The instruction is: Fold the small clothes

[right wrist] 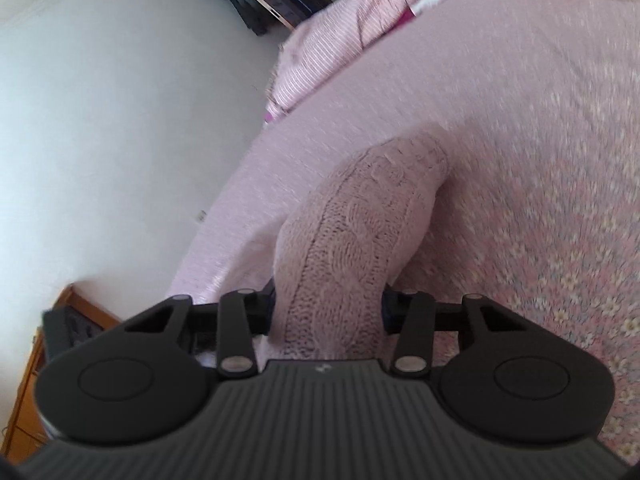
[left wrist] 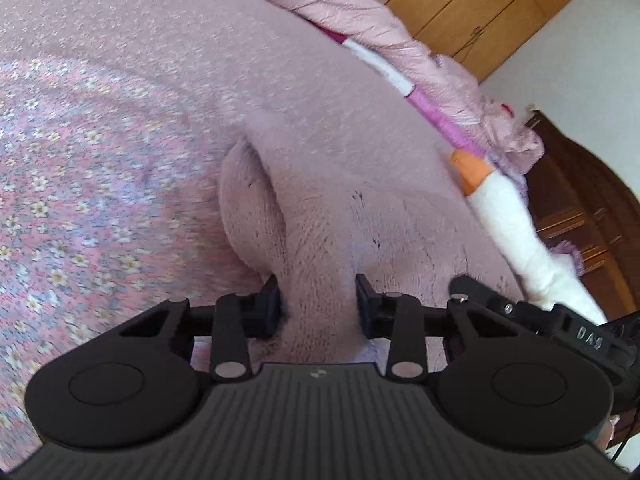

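Pink knitted garment, cable pattern outward in the right wrist view, its fleecy side toward the left wrist camera, held raised above the bed. Left tool clenched on a fold of the garment; right tool likewise clamped on a bunched length of it. Bedspread pink with a floral zone. Beyond lie a striped pink cloth, a white and orange item, wooden cabinets.
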`<state>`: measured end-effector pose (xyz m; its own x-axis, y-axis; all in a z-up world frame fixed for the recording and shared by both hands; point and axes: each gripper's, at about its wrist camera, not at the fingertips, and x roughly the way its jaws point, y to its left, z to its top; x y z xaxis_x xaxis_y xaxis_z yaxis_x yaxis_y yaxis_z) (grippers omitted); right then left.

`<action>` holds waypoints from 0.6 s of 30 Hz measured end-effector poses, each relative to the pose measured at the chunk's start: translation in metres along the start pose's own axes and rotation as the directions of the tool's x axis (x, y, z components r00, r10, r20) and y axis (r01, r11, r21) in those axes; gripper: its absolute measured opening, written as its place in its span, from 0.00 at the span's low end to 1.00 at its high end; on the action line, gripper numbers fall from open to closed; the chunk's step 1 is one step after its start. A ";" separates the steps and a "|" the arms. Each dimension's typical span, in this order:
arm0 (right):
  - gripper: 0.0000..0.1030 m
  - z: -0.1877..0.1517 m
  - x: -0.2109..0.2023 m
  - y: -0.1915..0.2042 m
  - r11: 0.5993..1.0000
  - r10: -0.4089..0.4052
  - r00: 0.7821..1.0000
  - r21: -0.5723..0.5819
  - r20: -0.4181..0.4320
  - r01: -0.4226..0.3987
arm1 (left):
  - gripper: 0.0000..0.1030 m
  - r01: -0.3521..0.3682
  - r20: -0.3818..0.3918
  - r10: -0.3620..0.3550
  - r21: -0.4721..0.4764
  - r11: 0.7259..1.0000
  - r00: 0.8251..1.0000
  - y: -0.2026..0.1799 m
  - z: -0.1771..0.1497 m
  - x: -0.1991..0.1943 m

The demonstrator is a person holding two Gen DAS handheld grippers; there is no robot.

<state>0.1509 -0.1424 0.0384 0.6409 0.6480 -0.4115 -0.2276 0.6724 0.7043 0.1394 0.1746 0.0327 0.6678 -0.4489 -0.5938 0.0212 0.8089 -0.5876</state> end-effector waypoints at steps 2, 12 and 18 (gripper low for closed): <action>0.46 0.004 -0.019 0.006 1.000 0.004 1.000 -0.012 0.025 -0.004 | 0.39 0.026 0.010 -0.026 0.015 1.000 1.000 -0.014 -0.004 -0.008; 0.46 -0.027 -0.125 -0.003 0.994 -0.097 0.993 -0.036 0.063 0.099 | 0.37 0.132 -0.071 -0.125 0.108 0.985 0.990 -0.086 -0.073 -0.026; 0.49 -0.071 -0.133 -0.038 0.978 -0.205 0.979 0.027 -0.014 0.205 | 0.37 0.018 -0.126 0.013 0.234 0.972 0.992 -0.103 -0.121 -0.026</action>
<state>0.0224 -0.2292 0.0255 0.6635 0.5018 -0.5550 -0.0719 0.7811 0.6202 0.0298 0.0573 0.0419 0.5686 -0.4831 -0.6658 0.2067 0.8673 -0.4528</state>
